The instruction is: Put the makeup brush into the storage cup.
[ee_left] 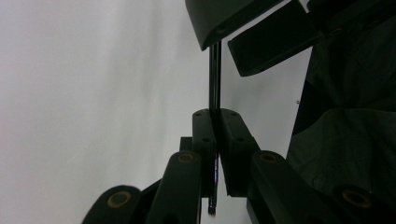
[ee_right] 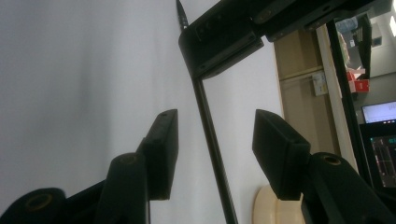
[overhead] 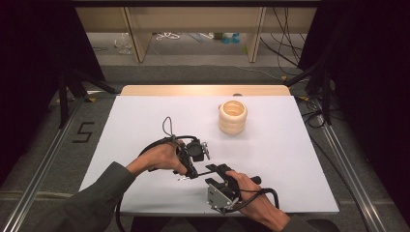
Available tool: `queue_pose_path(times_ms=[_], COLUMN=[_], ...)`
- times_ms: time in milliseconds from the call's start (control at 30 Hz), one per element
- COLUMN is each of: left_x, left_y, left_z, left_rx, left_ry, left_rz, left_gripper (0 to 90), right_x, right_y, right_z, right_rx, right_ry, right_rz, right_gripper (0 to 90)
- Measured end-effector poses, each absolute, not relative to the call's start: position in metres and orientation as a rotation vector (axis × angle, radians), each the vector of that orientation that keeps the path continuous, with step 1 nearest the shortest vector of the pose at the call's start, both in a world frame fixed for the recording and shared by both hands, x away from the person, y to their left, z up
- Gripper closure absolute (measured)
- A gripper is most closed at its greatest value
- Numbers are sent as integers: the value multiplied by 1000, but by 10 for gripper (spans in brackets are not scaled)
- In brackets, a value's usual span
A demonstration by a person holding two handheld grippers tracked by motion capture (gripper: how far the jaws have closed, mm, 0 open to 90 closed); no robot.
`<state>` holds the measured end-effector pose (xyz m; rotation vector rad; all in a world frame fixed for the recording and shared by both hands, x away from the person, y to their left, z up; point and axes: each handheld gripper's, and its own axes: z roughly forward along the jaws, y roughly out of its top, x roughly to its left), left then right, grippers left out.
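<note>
Rod-holding was the work at hand: a thin black rod (overhead: 207, 170) ran level between the two grippers above the near part of the white table (overhead: 145, 121).

Largest first, the table lay bare around the hands, a wooden strip (overhead: 203, 90) along its far edge. On its far right part stood a cream stack of rings (overhead: 232, 117), well apart from both grippers; in the right gripper view its pale edge (ee_right: 266, 207) showed low behind the jaws.

The person's forearms came in from below in grey sleeves (overhead: 96, 195). The left hand (overhead: 157, 158) held the left gripper (overhead: 192, 170); in the left gripper view its jaws were pressed together on the rod (ee_left: 215, 79), which ran straight up from the clamped pads (ee_left: 205, 135) toward the other gripper.

The right hand (overhead: 251, 193) held the right gripper (overhead: 218, 169) just beside the left one. In the right gripper view the rod (ee_right: 212, 140) passed between the jaws, nearer the left pad (ee_right: 163, 149), with clear gaps on both sides, so the pads were not pressing on it. That gripper stood parted around the rod, not gripping.
</note>
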<state>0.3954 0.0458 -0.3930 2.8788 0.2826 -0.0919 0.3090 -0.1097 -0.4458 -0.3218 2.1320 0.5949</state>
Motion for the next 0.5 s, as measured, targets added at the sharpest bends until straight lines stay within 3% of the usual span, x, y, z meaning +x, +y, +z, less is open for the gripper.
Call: queue_pose_path(times_ms=[500], left_x=[392], left_y=[41], left_z=[-390], left_rx=[2888], left_ry=[259], left_rz=[-88], left_gripper=[848], right_x=[308], right_y=[-104], right_z=[-448], right_rx=[-412], right_ry=[2104], right_rz=[513], right_gripper=[633])
